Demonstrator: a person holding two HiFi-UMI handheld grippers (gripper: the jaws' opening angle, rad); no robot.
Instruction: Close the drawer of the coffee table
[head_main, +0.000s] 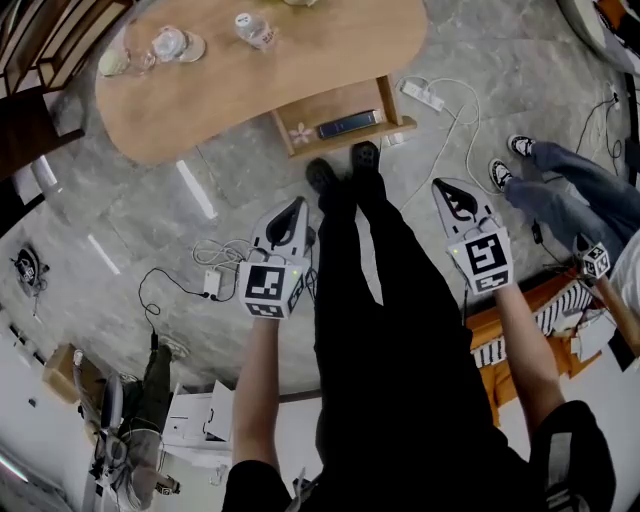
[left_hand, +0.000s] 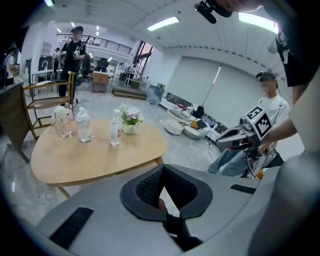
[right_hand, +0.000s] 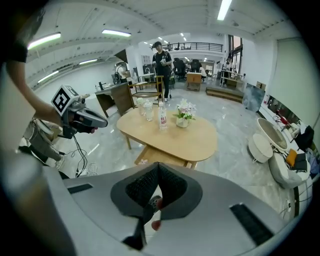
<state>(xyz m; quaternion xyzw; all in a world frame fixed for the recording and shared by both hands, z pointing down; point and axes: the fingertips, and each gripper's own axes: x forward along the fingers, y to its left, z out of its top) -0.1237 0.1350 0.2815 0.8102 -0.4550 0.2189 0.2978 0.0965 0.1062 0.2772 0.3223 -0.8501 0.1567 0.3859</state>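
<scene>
Possibly, shoving the upper-centre drawer (head_main: 322, 108) off-centre with left gripper (head_main: 291, 207) or right gripper (head_main: 456, 197), fingers pressed together empty, could jam it

Bottles (head_main: 255, 30) are stood on the tabletop (head_main: 200, 100), the drawer (head_main: 335, 103) is drawn out from under its near edge with a flat device (head_main: 347, 124) laid in it, and a power strip (head_main: 424, 96) is laid on the floor (head_main: 500, 60) just right of the drawer.
</scene>
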